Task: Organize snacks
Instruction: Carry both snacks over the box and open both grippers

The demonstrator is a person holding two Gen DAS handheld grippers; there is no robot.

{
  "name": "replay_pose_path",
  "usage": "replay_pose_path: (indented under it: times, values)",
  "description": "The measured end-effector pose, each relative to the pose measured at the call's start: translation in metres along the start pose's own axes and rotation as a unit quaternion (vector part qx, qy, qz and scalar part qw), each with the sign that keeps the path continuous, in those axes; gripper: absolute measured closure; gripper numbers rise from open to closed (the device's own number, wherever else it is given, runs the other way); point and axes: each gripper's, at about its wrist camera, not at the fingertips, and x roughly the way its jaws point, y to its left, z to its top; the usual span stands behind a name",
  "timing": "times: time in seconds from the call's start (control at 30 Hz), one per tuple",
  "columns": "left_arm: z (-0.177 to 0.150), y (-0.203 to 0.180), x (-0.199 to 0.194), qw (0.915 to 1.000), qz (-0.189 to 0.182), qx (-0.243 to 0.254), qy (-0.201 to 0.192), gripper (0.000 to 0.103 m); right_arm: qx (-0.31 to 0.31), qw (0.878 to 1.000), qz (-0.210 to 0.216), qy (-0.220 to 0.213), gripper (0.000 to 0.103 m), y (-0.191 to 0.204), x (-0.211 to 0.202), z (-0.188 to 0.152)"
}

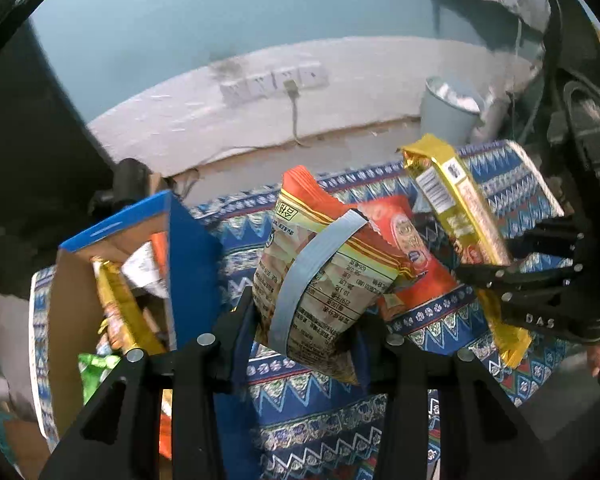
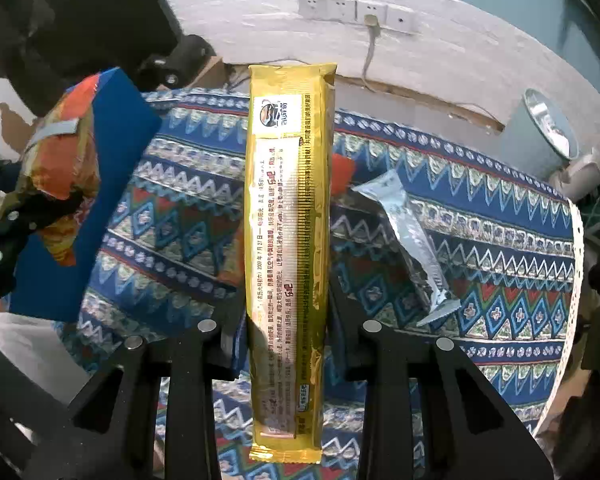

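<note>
Snacks, several, spread between two grippers, a box and a desk; orange snack bag (image 1: 320, 264), banded across its middle with a grey strip (image 1: 308, 276), printed back facing the left wrist camera, clamped at its lower part between the fingers of the left gripper (image 1: 306, 332) and held clear of the cloth; same bag visible at the left edge of the right wrist view (image 2: 60, 168); long gold snack packet (image 2: 288, 260), printed back toward the camera, standing upright along the right gripper (image 2: 288, 328), whose fingers are closed on its lower half; that packet also seen from the left wrist view (image 1: 456, 216), tilted, with the right gripper on it at the far right; second orange bag (image 1: 412, 256) lying on the cloth behind the held one; silver foil packet (image 2: 412, 232) lying flat on the cloth to the right of the gold packet, apart from it; blue cardboard box (image 1: 188, 248), open, at the left of the desk, containing another gold packet (image 1: 124, 312), a green wrapper (image 1: 96, 372) and further items too jumbled to name; desk covered with a blue patterned cloth (image 2: 480, 248); behind it a pale wall with a row of sockets (image 2: 356, 12), one carrying a plug and cable; grey bin (image 1: 448, 112) on the floor beyond the desk's right end.
</note>
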Motion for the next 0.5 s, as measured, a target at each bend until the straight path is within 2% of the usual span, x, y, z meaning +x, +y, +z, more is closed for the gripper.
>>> replay_pose_path:
  times: [0.5]
  values:
    - [-0.018, 0.069, -0.04, 0.9952, 0.058, -0.068, -0.042, 0.061, -0.059, 0.997, 0.046, -0.024, 0.072, 0.085, -0.033, 0.029]
